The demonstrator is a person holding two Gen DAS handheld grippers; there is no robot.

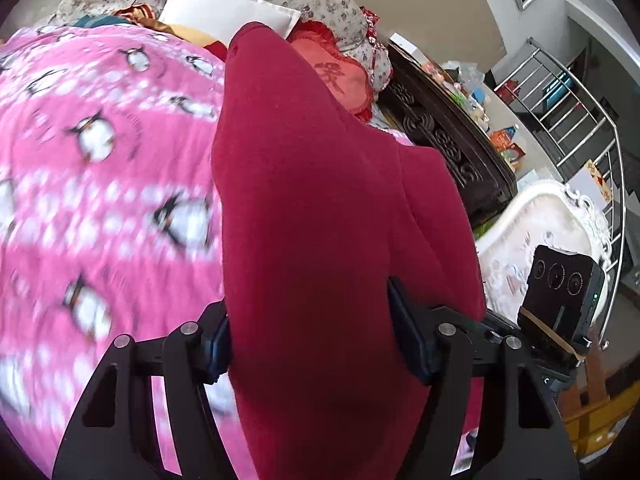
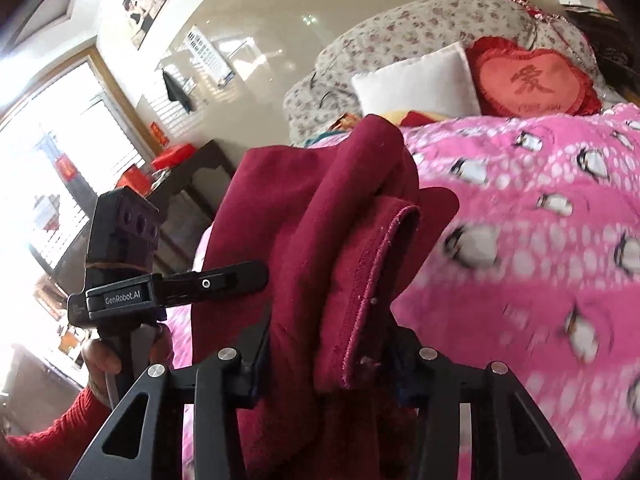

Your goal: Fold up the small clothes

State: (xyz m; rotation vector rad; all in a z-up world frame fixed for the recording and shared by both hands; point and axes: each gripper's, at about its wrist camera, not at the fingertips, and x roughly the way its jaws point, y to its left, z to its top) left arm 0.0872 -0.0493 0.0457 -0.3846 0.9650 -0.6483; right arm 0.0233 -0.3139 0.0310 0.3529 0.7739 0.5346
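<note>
Surface: a bed under a pink penguin-print blanket [image 1: 100, 168], spreading below and ahead of both grippers; the print is smeared with blur in both wrist views.

Head of the bed: beyond the gripper tips lie a white pillow [image 1: 224, 12], a floral quilt [image 2: 408, 28] bunched behind it, and a red heart-shaped cushion [image 2: 532, 80] just beside the pillow.

Room: glossy beige wall behind the bed; a dark carved wooden cabinet [image 1: 444, 136] and a metal stair railing [image 1: 576, 120] off to the right of the left gripper; a bright window [image 2: 48, 168] far to the left of the right gripper.

Garment: a dark red garment [image 1: 312, 208] is lifted above the blanket, rising forward from between the fingers and hanging in thick folds (a stitched hem edge shows in the right wrist view).

Left gripper [image 1: 316, 344]: its two fingers are pressed against a bundle of the red cloth, one on each side, pinching it; the fabric fills the gap entirely.

Right gripper [image 2: 328, 368]: its fingers likewise clamp a folded wad of the same cloth, hem side toward the right finger.

Relation: seen from the right wrist, the left gripper's body sits close to the left, touching the hanging cloth, held by a hand [image 2: 120, 352] in a red knit sleeve.
</note>
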